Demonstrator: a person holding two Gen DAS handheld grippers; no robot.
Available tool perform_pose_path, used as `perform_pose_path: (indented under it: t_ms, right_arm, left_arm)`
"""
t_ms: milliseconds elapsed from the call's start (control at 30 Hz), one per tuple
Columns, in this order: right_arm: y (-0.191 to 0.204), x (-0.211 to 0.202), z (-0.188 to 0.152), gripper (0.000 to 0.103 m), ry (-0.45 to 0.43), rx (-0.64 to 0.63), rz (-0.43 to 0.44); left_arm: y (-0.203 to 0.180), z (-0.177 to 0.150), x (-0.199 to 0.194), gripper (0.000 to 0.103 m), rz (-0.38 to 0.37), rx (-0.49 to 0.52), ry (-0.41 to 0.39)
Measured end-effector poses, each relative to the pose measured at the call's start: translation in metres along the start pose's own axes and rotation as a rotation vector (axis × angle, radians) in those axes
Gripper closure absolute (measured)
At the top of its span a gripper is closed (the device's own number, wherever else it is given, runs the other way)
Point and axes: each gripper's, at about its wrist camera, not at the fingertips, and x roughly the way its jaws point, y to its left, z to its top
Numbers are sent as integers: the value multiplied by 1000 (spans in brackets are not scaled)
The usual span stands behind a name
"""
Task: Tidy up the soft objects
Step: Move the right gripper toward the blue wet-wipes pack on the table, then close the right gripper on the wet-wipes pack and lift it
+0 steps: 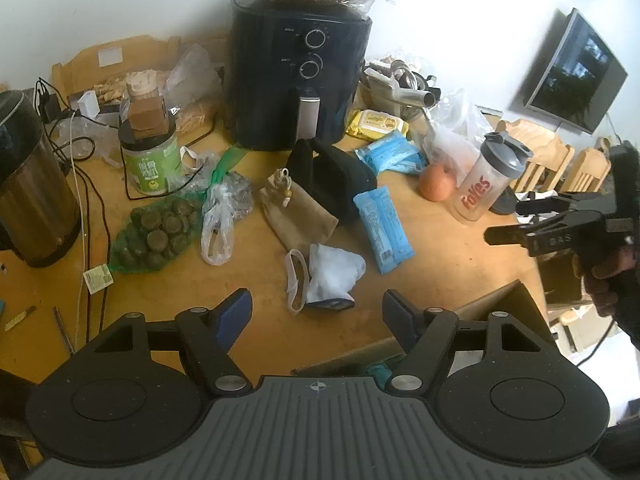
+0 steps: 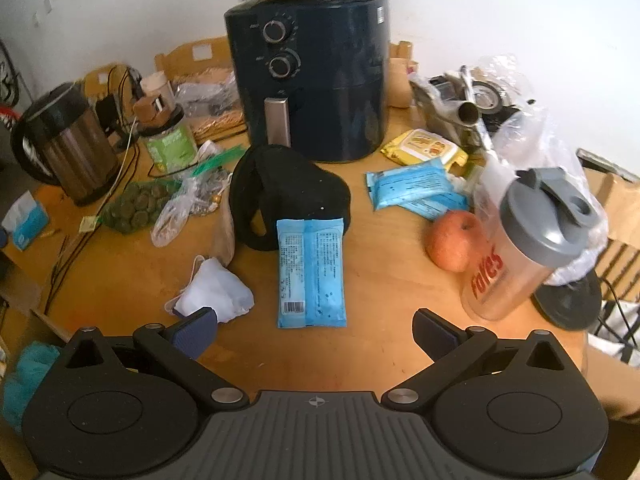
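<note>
A white sock-like cloth (image 1: 334, 276) (image 2: 218, 294) lies on the wooden table (image 1: 440, 248) just ahead of my left gripper (image 1: 318, 310), which is open and empty. A black cap (image 1: 328, 170) (image 2: 286, 196) and a tan drawstring pouch (image 1: 298, 216) lie behind it. A blue wipes pack (image 1: 382, 228) (image 2: 312, 276) lies ahead of my right gripper (image 2: 316, 330), which is open and empty. The right gripper also shows in the left wrist view (image 1: 504, 222), at the table's right edge.
A black air fryer (image 1: 298, 80) (image 2: 316, 72) stands at the back. A kettle (image 1: 28, 188) and cables are on the left. A shaker bottle (image 2: 528, 248), an apple (image 2: 456, 240), more wipes packs (image 2: 412, 188) and plastic bags are on the right. A cardboard box (image 1: 500, 304) sits by the near edge.
</note>
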Motion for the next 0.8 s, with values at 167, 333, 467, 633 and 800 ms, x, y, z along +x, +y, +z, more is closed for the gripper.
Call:
perform_pose_path:
  t_ms: [167,333,467,633,800]
  right_arm:
    - [1,24,9,0,35,-13,31]
    - [-3,55,18,0,66,9,54]
    - [-5,79,26,0,91,0,47]
    - [-10,117,33,0,131,-28,65]
    - [-14,155,29,0,152,-35,91]
  left_arm:
    - [0,-3,0,31,6,-22,3]
    - [2,-10,-3,31,14,-53,5]
    - [5,-17,-7,31,30,-77,10]
    - [11,-27,-14,31,55,-112,15]
    - [20,-36,-21,31,83,-151,13]
